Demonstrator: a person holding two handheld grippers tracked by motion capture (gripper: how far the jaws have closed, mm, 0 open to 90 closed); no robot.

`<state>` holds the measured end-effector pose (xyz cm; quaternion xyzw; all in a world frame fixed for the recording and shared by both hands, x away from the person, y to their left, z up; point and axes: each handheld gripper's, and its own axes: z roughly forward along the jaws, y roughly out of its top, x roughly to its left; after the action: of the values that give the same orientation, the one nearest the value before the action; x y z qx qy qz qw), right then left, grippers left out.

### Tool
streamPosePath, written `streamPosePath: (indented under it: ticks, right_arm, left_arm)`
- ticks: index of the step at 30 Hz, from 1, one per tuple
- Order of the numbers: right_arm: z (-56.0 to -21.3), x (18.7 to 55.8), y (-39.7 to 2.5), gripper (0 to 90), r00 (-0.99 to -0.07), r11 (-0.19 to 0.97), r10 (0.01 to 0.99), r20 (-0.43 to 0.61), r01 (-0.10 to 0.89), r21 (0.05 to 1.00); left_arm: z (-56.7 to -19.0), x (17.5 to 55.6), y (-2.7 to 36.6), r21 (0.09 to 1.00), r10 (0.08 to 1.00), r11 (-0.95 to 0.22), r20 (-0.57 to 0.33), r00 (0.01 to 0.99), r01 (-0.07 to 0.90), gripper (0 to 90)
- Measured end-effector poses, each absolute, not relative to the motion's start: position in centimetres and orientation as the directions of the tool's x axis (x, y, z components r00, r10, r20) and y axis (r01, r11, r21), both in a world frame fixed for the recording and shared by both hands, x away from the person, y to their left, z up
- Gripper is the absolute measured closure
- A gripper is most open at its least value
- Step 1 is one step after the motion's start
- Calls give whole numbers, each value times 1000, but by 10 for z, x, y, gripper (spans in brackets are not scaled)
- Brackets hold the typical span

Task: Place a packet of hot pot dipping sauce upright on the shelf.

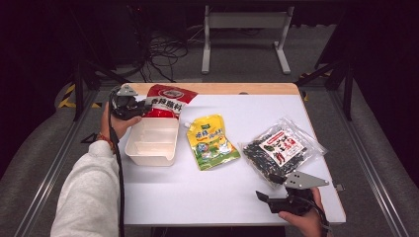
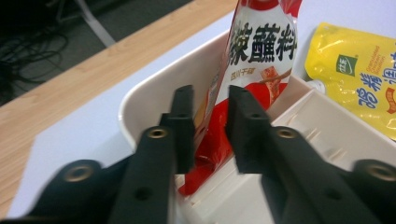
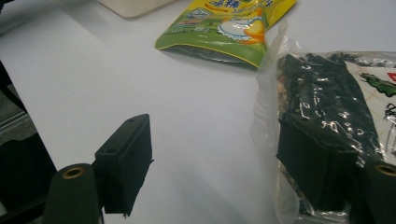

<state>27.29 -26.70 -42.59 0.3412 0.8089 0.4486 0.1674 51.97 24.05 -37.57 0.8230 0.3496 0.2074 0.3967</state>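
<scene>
The right tongs are sitting nearest, at the near right of the worktop, their blocky matte-black jaws spread wide with nothing between them. In the right gripper view one jaw is standing over bare white surface while the other is lying against the crinkled clear film of a bag of dark dried bits, a flat glossy packet with a red and white label, lying just beyond these tongs at the right side of the worktop.

At the far left, the left tongs are pinching a red and white pouch, a smooth printed sachet bearing bold black characters. The jaws are standing narrow, closing on the pouch's lower part, and the pouch is rising tilted, its lower edge dipping inside a cream plastic tray. The tray is a rounded rectangular tub with low dividing ribs, sitting at the left of the worktop.

Between the tray and the dark bag, a yellow and green spouted pouch is lying flat, shiny and slightly puffed. The worktop is smooth white with a pale wooden strip along its far edge.
</scene>
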Motion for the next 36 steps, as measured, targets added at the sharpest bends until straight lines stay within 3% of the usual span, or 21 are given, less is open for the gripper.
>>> streamPosePath:
  ticks: [4,6,9,21,28,36]
  right_arm:
    - [-425,277,-271,280,-707,370,706,32,407,835]
    - [-425,277,-271,282,-710,370,703,35,407,835]
    - [-423,278,-274,290,-714,377,699,28,402,834]
    - [-416,283,-288,291,-694,353,719,30,401,845]
    - [-412,281,-308,287,-611,363,791,-45,408,837]
    - [-428,290,-341,233,-442,236,896,38,545,804]
  left_arm:
    - [-365,496,241,826,746,-431,99,659,363,585]
    - [-363,491,241,832,746,-428,105,658,352,576]
    - [-359,476,239,842,767,-414,117,631,347,457]
    - [-350,417,237,897,727,-351,81,682,267,309]
    - [-363,362,227,912,673,-357,101,733,203,242]
    - [-399,311,207,880,586,-422,79,807,220,207]
